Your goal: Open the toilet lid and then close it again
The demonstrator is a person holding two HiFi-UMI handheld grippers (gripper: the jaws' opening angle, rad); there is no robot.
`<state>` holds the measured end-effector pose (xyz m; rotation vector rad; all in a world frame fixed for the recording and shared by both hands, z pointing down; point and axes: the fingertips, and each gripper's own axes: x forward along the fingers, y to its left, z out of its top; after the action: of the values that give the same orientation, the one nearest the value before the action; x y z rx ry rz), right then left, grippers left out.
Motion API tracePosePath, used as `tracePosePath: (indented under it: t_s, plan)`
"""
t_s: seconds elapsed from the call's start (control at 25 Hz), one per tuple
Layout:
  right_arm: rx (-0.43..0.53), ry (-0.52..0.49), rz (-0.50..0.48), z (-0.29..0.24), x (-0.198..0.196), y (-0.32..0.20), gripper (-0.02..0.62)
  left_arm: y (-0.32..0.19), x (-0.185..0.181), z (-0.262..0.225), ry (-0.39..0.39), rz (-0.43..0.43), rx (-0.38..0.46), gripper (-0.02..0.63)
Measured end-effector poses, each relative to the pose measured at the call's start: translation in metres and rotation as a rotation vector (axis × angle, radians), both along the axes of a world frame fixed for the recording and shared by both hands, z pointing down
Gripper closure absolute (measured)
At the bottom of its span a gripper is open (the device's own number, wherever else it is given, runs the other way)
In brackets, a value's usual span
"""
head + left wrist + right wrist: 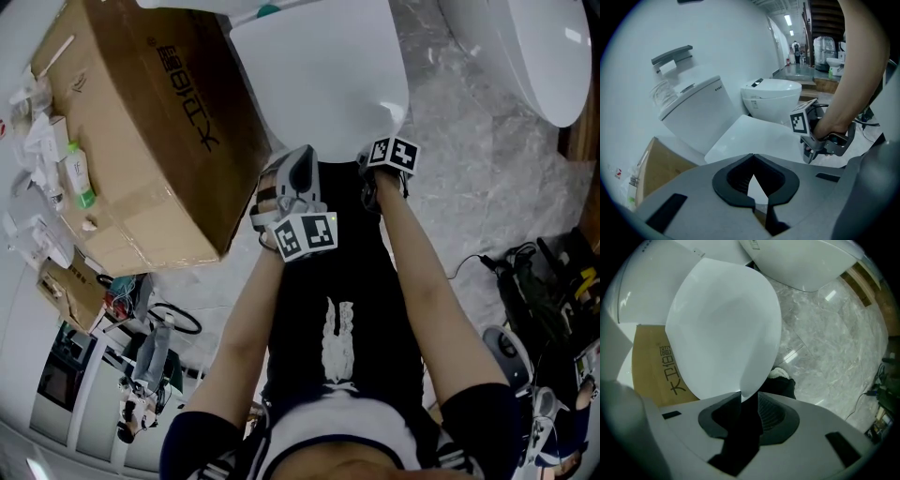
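The white toilet lid (319,75) lies low over the bowl, its rounded front edge towards me. My right gripper (384,141) is at that front edge. In the right gripper view the lid (722,324) fills the middle, and its front tip sits between the jaws of the right gripper (750,404); the ribbed right pad (771,414) stands clear of it. My left gripper (302,155) hovers beside the lid's left front, shut and empty. In the left gripper view its closed jaws (757,187) point at the lid (754,136), with the right gripper (820,140) beyond.
A large cardboard box (141,122) stands right against the toilet's left side. A second toilet (534,47) sits on the marble floor to the right. The tank (693,112) and a wall paper holder (672,56) are behind. Cables and tools (544,281) lie at the right.
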<state>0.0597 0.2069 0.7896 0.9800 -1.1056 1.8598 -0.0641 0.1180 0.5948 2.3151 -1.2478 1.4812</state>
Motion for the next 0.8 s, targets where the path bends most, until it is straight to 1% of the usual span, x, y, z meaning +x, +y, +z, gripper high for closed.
tracePosePath:
  t_s: [0.12,0.2,0.28,0.36,0.4,0.48,0.56,0.64,0.68,0.72,0.8]
  plan:
    - [-0.05,0.018,-0.08,-0.006,0.002,0.008,0.502,-0.002,0.001,-0.001,-0.014,0.029,-0.013,0.598]
    - [-0.072,-0.004,-0.09,-0.016,0.0,0.01,0.505,0.0,0.003,0.0,-0.013,0.047,-0.044,0.598]
    - [-0.035,-0.016,-0.094,-0.03,-0.003,0.003,0.527,0.004,0.008,0.003,0.016,0.046,-0.111,0.598]
    - [0.061,-0.03,-0.131,-0.049,-0.01,-0.009,0.558,0.011,0.013,0.005,0.083,0.013,-0.195,0.598]
    - [0.12,-0.047,-0.156,-0.06,-0.015,-0.016,0.568,0.014,0.015,0.005,0.136,-0.023,-0.24,0.598]
    - [0.249,-0.095,-0.187,-0.085,-0.026,-0.032,0.572,0.017,0.019,0.003,0.274,-0.128,-0.328,0.598]
    - [0.389,-0.148,-0.178,-0.112,-0.035,-0.048,0.578,0.015,0.023,-0.003,0.412,-0.239,-0.39,0.598]
    - [0.517,-0.192,-0.142,-0.137,-0.041,-0.061,0.581,0.014,0.023,-0.007,0.505,-0.319,-0.429,0.598]
    - [0.567,-0.206,-0.117,-0.149,-0.043,-0.066,0.581,0.015,0.023,-0.008,0.525,-0.338,-0.44,0.598]
    - [0.61,-0.215,-0.093,-0.161,-0.044,-0.071,0.581,0.015,0.021,-0.009,0.528,-0.341,-0.441,0.598]
    - [0.7,-0.225,-0.073,-0.185,-0.046,-0.08,0.581,0.014,0.019,-0.016,0.513,-0.309,-0.413,0.598]
